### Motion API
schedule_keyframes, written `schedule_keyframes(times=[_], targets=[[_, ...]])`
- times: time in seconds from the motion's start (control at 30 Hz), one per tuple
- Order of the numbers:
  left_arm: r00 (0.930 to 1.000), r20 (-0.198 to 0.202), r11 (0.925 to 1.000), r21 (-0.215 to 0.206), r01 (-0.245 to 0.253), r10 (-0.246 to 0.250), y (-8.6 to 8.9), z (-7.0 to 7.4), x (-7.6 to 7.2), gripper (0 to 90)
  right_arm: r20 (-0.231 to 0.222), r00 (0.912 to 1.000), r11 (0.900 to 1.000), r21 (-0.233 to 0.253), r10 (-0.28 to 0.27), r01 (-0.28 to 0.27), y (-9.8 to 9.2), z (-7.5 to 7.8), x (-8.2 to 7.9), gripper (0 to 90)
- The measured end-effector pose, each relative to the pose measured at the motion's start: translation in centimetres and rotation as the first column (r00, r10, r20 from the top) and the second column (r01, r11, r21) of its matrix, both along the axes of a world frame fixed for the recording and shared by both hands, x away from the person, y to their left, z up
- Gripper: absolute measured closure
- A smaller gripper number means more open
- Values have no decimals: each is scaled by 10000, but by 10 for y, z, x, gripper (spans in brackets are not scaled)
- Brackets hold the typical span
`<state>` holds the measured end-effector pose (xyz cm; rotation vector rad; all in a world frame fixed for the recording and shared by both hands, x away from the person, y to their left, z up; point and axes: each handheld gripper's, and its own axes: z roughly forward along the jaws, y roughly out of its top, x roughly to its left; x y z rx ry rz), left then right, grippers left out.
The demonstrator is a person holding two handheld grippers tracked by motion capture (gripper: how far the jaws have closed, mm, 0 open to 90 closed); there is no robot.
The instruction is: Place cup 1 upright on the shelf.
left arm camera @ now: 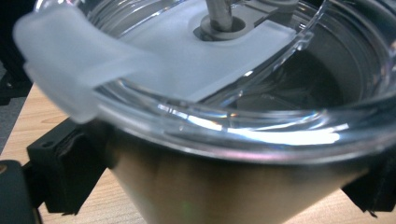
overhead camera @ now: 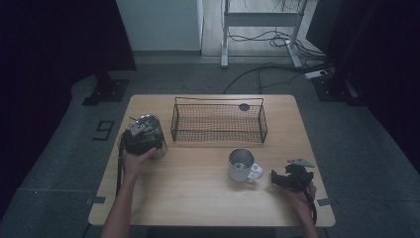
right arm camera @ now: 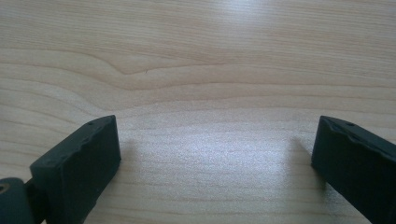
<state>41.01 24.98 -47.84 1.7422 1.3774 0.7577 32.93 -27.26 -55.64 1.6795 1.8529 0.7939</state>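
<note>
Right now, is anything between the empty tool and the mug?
No. The right tool sits just beside the mug, near its handle, with bare table between them. Its jaws are apart with nothing between them.

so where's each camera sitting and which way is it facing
High view: above the person's side, looking forward and down on the table, wire basket and steel mug; both forearms enter from below, the left tongs on a lidded tumbler.
Left gripper view: rides the left tongs, looking at the tumbler between its jaws.
Right gripper view: rides the right tongs, looking down at bare wood, jaws apart.
Shared: the high and left gripper views both show the tumbler.
</note>
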Motion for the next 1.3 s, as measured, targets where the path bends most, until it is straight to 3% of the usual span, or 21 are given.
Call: schedule_keyframes(times=[0.3, 0.4, 0.8, 1.2, 1.3], targets=[[9994, -244, 9996, 74, -256, 257, -4, -10, 9, 3, 1, 10000, 10000, 1, -1, 1, 0, 0, 0, 10], [9996, -108, 9996, 68, -278, 279, -5, -10, 9, 37, 1, 10000, 10000, -2, 0, 0, 0, 0, 0, 10], [9995, -253, 9998, 76, -184, 186, -4, -8, 8, 40, 0, 10000, 10000, 1, -2, 2, 0, 0, 0, 10], [9996, -266, 9998, -165, 111, -116, -2, 5, -4, 41, 4, 10000, 10000, 2, -3, 3, 0, 0, 0, 10], [9995, -262, 9999, -41, 154, -155, -3, 11, -5, 40, 5, 10000, 10000, 3, -4, 4, 0, 0, 0, 11]])
